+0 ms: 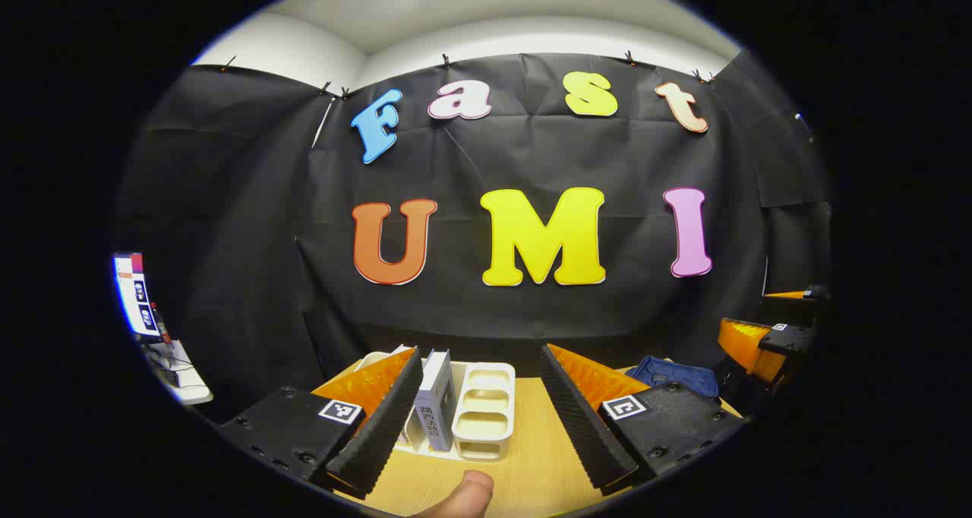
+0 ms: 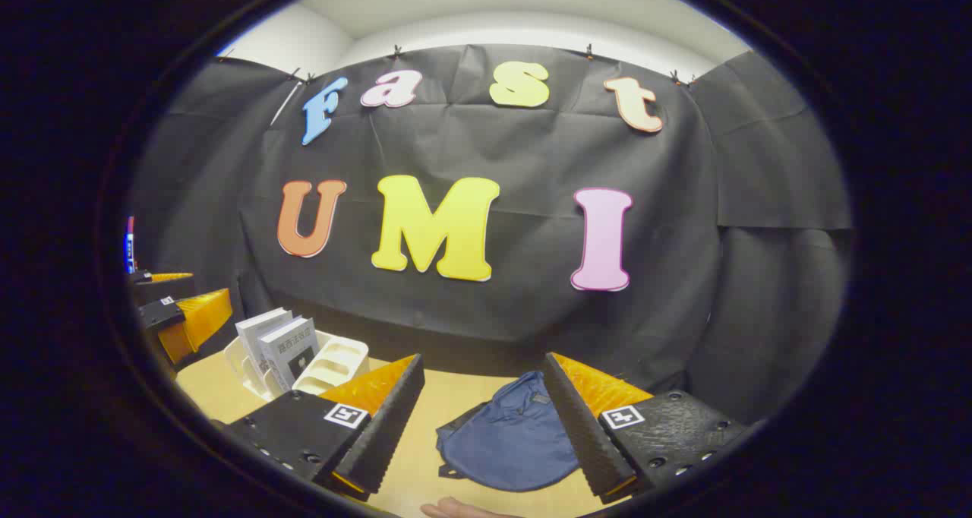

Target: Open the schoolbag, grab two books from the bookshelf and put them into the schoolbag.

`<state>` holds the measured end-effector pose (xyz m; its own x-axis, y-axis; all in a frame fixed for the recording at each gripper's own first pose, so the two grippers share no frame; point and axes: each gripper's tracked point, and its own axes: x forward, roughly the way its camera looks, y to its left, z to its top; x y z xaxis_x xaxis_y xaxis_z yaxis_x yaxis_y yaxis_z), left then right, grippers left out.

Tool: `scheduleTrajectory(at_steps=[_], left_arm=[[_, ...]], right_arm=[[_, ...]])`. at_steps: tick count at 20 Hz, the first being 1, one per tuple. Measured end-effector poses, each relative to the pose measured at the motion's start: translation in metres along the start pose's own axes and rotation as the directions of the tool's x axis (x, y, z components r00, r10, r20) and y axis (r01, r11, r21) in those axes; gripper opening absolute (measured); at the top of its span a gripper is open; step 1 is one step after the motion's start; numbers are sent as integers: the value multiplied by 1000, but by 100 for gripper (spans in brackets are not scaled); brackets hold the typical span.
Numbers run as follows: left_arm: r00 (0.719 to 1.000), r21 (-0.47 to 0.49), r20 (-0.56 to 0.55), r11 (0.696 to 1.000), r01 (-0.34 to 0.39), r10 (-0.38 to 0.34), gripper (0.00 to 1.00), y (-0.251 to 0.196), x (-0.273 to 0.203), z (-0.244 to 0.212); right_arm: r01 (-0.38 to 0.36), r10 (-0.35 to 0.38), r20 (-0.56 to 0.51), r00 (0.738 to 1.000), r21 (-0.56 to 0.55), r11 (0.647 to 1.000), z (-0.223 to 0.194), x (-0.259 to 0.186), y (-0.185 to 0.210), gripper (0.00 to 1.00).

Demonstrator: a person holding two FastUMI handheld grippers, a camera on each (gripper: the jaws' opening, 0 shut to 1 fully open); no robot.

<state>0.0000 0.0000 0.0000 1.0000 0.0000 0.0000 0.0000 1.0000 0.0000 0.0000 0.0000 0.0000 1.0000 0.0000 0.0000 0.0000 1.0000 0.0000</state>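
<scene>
A dark blue schoolbag (image 2: 510, 436) lies flat on the wooden table, between and just beyond the spread fingers of my right gripper (image 2: 486, 419), which is open and holds nothing. Its zip looks closed. In the left gripper view the schoolbag (image 1: 676, 375) sits at the right. A white bookshelf rack (image 1: 486, 412) stands on the table ahead of my left gripper (image 1: 482, 408), which is open and empty. Grey-white books (image 1: 437, 400) stand upright in the rack's left slots. From the right gripper view, the books (image 2: 285, 347) and the rack (image 2: 334, 366) are at the left.
The wooden table (image 1: 531, 457) runs up to the black cloth wall. A fingertip (image 1: 467, 495) shows at the bottom edge. The other gripper (image 2: 186, 317) appears at the left, above the table edge. A screen on a white stand (image 1: 140, 298) sits far left.
</scene>
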Motion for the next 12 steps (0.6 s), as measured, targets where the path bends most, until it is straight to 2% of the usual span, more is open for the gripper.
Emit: scheduleTrajectory(at_steps=[1,6,12], left_arm=[[1000,3,-6,1000,6,-6,99,1,0,-3],[998,-2,-13,998,55,-55,99,1,2,-10],[996,-21,4,996,84,-84,99,5,-4,-11]], right_arm=[[14,-14,-10,1000,2,1000,-1,-1,2,95],[42,-42,-5,999,-21,999,-7,-4,16,95],[91,-91,-27,995,-24,996,-14,-3,15,98]])
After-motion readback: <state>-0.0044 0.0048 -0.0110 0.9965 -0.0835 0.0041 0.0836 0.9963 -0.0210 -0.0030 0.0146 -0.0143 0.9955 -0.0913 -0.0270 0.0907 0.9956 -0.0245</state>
